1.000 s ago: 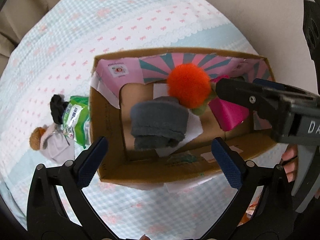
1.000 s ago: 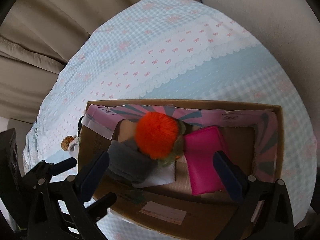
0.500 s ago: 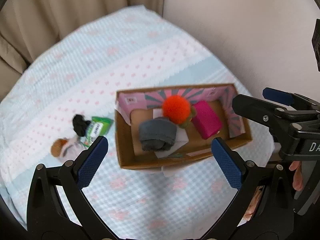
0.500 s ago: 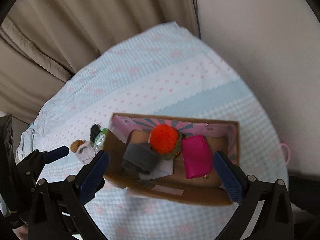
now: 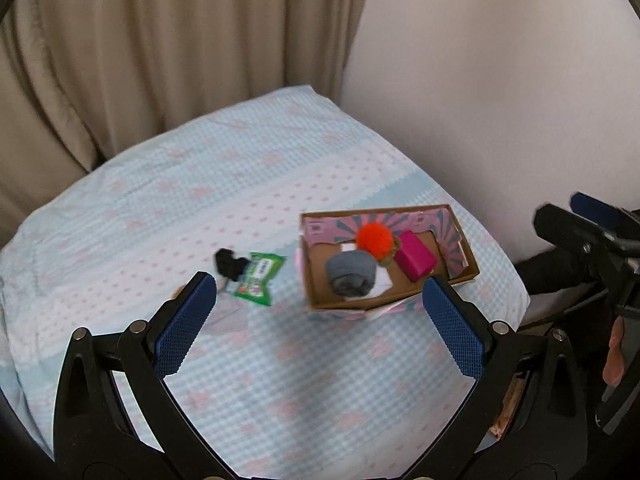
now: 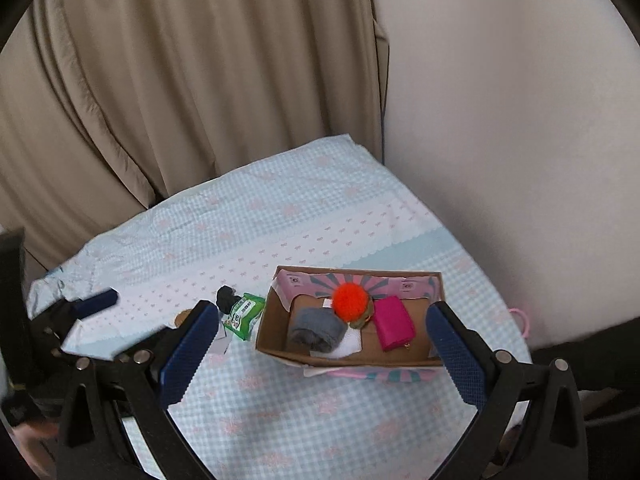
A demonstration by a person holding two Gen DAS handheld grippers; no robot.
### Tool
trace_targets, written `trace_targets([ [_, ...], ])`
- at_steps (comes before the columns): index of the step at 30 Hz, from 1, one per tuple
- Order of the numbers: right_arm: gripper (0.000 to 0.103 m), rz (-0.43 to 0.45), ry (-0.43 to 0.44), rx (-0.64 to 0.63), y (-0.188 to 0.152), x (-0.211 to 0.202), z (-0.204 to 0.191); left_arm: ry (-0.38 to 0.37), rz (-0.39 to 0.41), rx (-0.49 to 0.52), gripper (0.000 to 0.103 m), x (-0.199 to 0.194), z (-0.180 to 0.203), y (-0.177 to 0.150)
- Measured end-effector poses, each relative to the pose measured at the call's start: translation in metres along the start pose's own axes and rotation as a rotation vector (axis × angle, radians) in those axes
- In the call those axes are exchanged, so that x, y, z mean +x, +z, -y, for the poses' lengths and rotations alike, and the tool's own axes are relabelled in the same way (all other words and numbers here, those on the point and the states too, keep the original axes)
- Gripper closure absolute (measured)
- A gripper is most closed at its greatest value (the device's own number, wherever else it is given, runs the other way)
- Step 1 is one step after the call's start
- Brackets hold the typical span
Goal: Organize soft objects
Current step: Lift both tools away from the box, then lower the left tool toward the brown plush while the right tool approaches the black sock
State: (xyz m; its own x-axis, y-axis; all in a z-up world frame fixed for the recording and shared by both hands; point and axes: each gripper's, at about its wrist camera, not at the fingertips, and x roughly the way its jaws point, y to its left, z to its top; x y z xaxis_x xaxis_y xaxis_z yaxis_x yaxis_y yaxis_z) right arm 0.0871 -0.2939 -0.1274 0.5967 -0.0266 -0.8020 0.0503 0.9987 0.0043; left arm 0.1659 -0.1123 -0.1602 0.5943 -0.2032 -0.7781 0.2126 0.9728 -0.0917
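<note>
A cardboard box (image 5: 468, 271) (image 6: 276, 350) stands on the bed. In it lie a rolled grey cloth (image 5: 351, 272) (image 6: 318, 327), an orange pompom toy (image 5: 374, 239) (image 6: 350, 301) and a magenta pouch (image 5: 414, 260) (image 6: 393, 322). Left of the box lie a green tissue pack (image 5: 259, 277) (image 6: 244, 315) and a black soft item (image 5: 229, 263) (image 6: 225, 298). My left gripper (image 5: 320, 324) is open and empty, well back from the box. My right gripper (image 6: 320, 350) is open and empty, also held back.
The bed has a light blue checked cover (image 5: 168, 200) (image 6: 280, 220). Beige curtains (image 6: 180, 80) hang behind it and a plain wall (image 6: 500, 120) stands to the right. A small doll (image 6: 185, 317) is mostly hidden behind my right gripper's left finger.
Both grippers have pulled up and back from the box, so the whole bed, curtain and wall now show. The things in the box have not moved.
</note>
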Motion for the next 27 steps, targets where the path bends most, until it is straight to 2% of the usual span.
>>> trace_targets([
  [3, 0.000, 0.046, -0.075, 0.002, -0.013, -0.022, -0.021, 0.003, 0.017, -0.014, 0.000, -0.025, -0.026, -0.013],
  [10, 0.000, 0.074, -0.057, 0.022, -0.036, -0.044, -0.064, 0.003, 0.060, -0.057, 0.001, -0.065, -0.092, -0.044],
  [17, 0.000, 0.085, -0.060, 0.003, -0.050, -0.045, -0.117, 0.003, 0.084, -0.085, 0.001, -0.086, -0.155, -0.064],
  [21, 0.000, 0.081, -0.036, 0.024, -0.055, -0.035, -0.147, -0.004, 0.069, -0.087, 0.001, -0.079, -0.188, -0.069],
  [27, 0.000, 0.044, -0.015, 0.054, -0.060, 0.008, -0.184, -0.064, 0.026, -0.051, 0.001, -0.038, -0.230, -0.071],
])
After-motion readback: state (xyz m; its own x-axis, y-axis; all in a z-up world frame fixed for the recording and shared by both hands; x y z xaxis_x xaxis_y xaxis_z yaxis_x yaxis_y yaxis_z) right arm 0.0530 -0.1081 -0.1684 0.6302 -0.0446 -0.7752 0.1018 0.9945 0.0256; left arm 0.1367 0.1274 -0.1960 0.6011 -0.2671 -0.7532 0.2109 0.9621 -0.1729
